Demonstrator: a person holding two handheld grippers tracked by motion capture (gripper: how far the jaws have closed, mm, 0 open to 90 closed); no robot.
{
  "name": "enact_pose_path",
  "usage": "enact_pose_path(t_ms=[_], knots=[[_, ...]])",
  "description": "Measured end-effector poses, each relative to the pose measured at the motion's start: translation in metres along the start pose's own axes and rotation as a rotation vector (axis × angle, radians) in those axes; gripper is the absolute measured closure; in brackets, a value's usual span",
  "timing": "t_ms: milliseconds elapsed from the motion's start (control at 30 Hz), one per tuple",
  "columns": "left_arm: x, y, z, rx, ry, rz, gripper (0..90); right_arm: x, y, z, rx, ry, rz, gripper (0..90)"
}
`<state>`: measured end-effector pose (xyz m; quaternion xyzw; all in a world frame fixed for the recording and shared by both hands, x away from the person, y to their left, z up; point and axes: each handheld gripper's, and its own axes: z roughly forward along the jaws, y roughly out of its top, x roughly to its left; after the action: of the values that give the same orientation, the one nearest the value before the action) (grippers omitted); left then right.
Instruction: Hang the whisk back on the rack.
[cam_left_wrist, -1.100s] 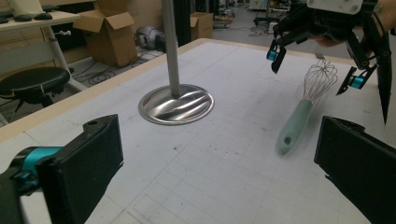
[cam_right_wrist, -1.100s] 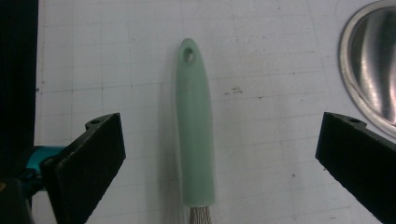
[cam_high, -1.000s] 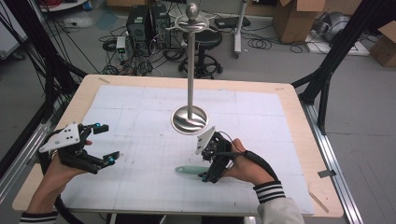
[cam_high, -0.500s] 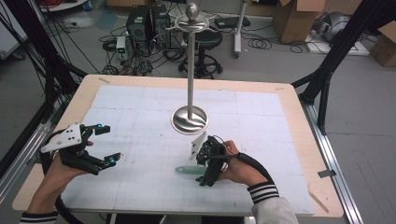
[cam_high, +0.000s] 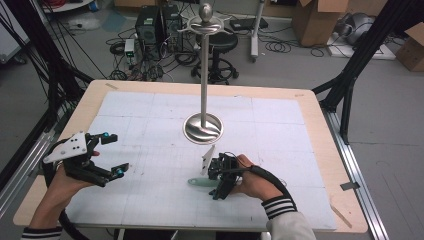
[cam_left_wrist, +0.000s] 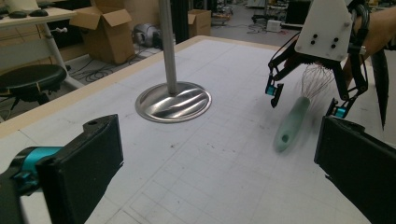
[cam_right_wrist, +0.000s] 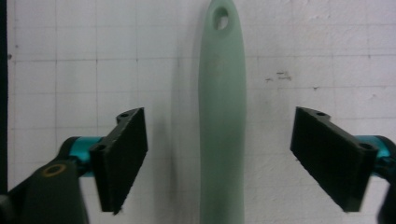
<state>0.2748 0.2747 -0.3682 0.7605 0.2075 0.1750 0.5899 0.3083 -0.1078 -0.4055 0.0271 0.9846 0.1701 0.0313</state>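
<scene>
The pale green plastic-handled wire whisk (cam_right_wrist: 222, 121) is lying flat on the white gridded table mat (cam_high: 150, 120), near the front edge, in front of the round steel base of the tall metal stand (cam_high: 202, 127). We are seeing our right gripper (cam_high: 214, 177) hanging just over its handle, the jaws standing wide, one on each side and not touching it. Our left gripper (cam_high: 111, 155) is hovering well apart at the left, jaws wide too, holding nothing.
</scene>
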Motion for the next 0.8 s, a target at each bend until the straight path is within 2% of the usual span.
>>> enact_pose_path(t_ms=[233,400,467,600,800], knots=[[0.0005,-0.0004,0.0,-0.003,0.002,-0.002,1.7,-0.0009,-0.0003,0.0032,0.029,0.025,0.013,41.2],[0.0001,-0.0006,0.0004,-0.002,0.003,-0.004,1.7,-0.0015,-0.0006,0.0039,0.051,0.01,0.024,47.9],[0.0001,-0.0007,0.0005,-0.002,0.003,-0.004,1.7,-0.0024,-0.0006,0.0036,0.041,0.018,0.02,51.0],[0.0001,-0.0006,0.0003,-0.001,0.002,-0.002,1.7,-0.0019,-0.0002,0.0036,0.056,0.02,0.026,56.8],[0.0002,-0.0006,0.0003,-0.002,0.001,-0.002,1.7,-0.0022,0.0004,0.0047,0.077,0.008,0.014,66.6]])
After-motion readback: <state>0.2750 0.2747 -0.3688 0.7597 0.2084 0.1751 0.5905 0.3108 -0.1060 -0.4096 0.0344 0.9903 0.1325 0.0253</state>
